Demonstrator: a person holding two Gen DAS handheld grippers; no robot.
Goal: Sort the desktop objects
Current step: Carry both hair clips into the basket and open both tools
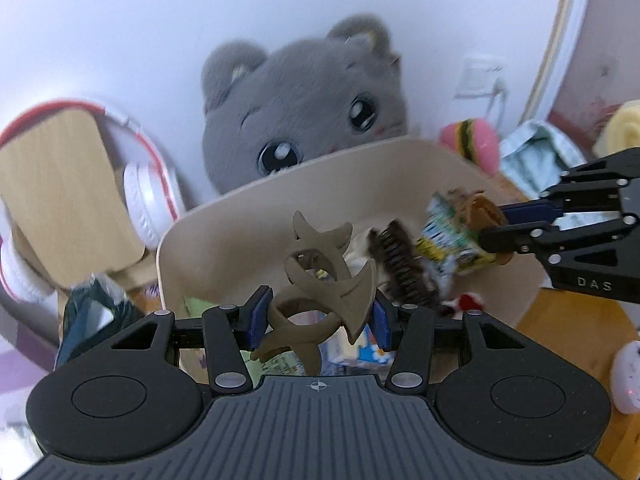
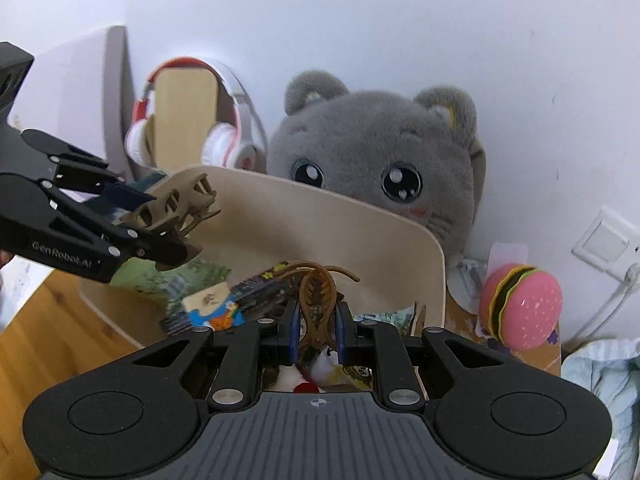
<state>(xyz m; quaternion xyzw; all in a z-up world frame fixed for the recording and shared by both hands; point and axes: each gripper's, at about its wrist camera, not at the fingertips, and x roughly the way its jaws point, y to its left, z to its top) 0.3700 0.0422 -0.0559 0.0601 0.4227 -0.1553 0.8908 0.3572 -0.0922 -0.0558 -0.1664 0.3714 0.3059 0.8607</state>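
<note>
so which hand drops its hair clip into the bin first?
Probably right: the right gripper, with its brown clip, sits over the beige bin contents. The left gripper, gripping the olive clip, sits nearer the bin's corner.

Matt plastic olive hair clip (image 1: 320, 280); fuzzy grey plush cat (image 2: 380, 168); smooth cream plastic bin (image 2: 320, 216); wooden desk (image 2: 48, 320).

The left gripper (image 1: 320, 320) is matte black plastic with a ribbed grey plate bearing a small crosshair mark, two round raised discs, silver pivot screws on angular linkage arms, and blue pads (image 1: 258, 316) on its fingers. The right gripper (image 2: 318, 330) has the same build; its side reads "DAS", the left's "GenRobot.AI".
</note>
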